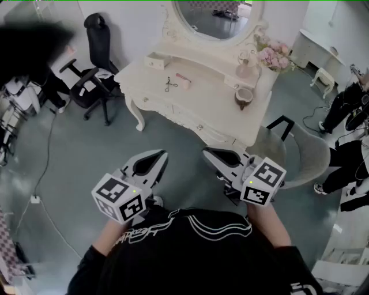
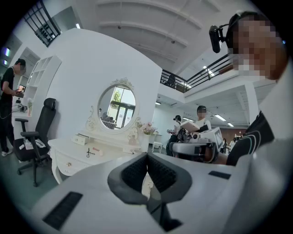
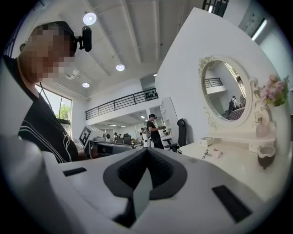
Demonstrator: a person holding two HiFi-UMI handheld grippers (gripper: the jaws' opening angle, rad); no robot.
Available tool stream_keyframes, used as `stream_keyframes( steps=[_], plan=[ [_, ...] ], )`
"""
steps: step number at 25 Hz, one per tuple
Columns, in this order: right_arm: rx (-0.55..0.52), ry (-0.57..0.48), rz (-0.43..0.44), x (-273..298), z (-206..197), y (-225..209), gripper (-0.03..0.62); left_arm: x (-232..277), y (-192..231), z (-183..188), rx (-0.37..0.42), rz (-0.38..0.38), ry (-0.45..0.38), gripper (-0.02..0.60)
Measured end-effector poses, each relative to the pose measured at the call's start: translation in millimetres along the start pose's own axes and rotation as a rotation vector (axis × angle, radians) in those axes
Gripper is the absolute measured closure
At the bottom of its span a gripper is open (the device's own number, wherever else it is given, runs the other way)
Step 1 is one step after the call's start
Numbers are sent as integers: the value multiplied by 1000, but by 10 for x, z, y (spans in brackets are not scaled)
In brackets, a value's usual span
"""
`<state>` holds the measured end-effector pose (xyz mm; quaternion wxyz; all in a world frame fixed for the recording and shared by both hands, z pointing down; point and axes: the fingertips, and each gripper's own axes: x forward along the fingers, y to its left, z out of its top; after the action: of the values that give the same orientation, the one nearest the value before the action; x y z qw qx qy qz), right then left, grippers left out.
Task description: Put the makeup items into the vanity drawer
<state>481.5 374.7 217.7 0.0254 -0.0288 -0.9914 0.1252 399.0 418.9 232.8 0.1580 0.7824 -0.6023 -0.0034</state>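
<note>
Before the vanity (image 1: 209, 97), I held my left gripper (image 1: 164, 155) and right gripper (image 1: 206, 152) short of it. Both had jaws pressed together, pinching nothing.

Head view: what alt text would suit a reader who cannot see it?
Seen from above, a person's left claw and right claw, both shut, hover before a white vanity table with an oval mirror.

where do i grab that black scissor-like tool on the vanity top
Probably across its narrow middle, approached straight down from above: the black tool lies flat on the vanity top, long and thin, with the pink item just beside it. Its ends are too small to make out.
</note>
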Motion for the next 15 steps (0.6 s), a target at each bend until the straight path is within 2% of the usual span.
stream_keyframes(
  steps=[5,9,12,14,15],
  plan=[
    [6,14,-2,23,-17,-113,569,73,57,2,-7,10,4,558],
    [-1,25,-51,112,-109,-265,567,98,172,-55,-5,27,14,558],
    [-1,39,-53,231,-168,-340,565,102,305,-94,-2,36,23,558],
    [21,33,-52,318,-177,-430,548,124,423,-98,-18,39,21,558],
    [28,35,-55,365,-187,-485,520,140,493,-99,-27,39,18,558]
  ],
)
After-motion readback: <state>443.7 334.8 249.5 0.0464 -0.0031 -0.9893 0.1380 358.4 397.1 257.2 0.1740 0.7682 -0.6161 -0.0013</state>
